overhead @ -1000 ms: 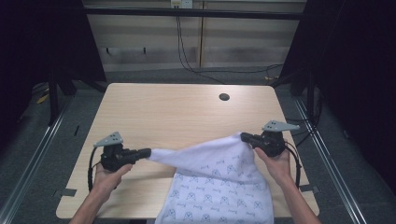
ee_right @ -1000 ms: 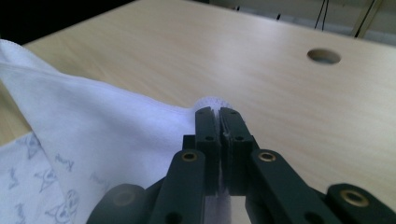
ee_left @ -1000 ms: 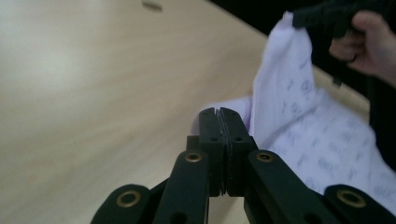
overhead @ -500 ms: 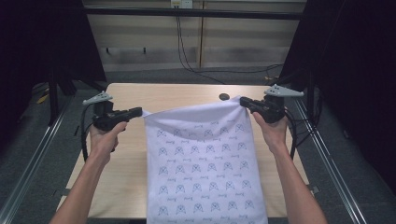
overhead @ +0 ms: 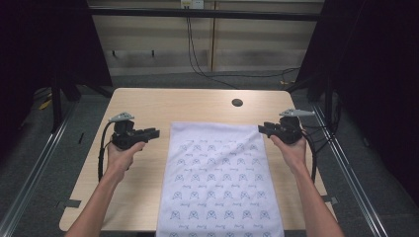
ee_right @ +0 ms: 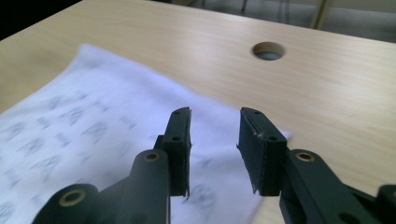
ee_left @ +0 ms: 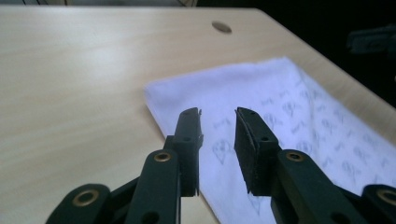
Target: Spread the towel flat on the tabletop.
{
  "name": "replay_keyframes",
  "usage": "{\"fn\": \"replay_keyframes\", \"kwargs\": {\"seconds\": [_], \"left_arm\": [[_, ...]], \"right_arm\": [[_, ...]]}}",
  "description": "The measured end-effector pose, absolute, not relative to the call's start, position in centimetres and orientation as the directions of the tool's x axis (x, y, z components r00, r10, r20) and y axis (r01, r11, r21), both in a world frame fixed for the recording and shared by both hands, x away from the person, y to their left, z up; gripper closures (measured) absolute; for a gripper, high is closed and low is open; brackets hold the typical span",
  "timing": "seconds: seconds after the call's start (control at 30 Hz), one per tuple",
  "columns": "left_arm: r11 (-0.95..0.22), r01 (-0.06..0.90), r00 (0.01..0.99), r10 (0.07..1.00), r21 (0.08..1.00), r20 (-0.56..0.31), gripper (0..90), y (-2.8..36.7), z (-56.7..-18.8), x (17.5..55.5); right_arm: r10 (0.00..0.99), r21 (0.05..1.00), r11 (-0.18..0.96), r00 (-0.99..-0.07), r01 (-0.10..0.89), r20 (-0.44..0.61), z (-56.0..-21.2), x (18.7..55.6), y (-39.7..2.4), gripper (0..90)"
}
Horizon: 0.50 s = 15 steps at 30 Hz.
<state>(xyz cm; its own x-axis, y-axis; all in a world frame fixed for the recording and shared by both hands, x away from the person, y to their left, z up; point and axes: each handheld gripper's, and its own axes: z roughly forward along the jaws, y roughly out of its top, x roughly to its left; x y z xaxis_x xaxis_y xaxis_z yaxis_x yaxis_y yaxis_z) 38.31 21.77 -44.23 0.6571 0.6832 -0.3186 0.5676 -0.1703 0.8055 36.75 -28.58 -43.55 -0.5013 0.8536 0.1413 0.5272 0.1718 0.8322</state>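
Cloth [overhead: 220, 180] lies flat in the centre of the high view, its near end over the table [overhead: 148, 106] edge at the bottom, with the left gripper [overhead: 154, 132] and right gripper [overhead: 262, 129] just off its upper corners; that overhang could drag it off. In the left gripper view the jaws, just opened, stand parted and empty above the cloth's corner [ee_left: 154, 91] at centre, where a low pass could snag it. In the right gripper view the jaws have likewise just opened, empty over the corner [ee_right: 280, 135] at right centre, with the same risk of rumpling.

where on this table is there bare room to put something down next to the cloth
Bare wood lies beyond the cloth around the round hole, and in a wide strip between the cloth and the table's left edge, where the left tongs hover open. The right strip is narrower, with the open right tongs over it. The cloth covers the middle and near edge.
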Motion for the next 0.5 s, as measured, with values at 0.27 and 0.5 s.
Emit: {"fn": "replay_keyframes", "kwargs": {"seconds": [0.27, 0.5], "left_arm": [[-0.258, 0.558, 0.709, 0.642, 0.788, -0.292, 75.0, 19.5, -47.4, 36.5], [-0.349, 0.551, 0.731, 0.640, 0.758, -0.237, 72.3, 17.5, -49.3, 36.9]], "right_arm": [[0.792, 0.784, 0.272, -0.593, 0.558, 0.147, -46.1, 32.8, -27.2, 66.8], [0.762, 0.712, 0.340, -0.624, 0.614, 0.174, -49.6, 33.3, -25.5, 63.6]]}}
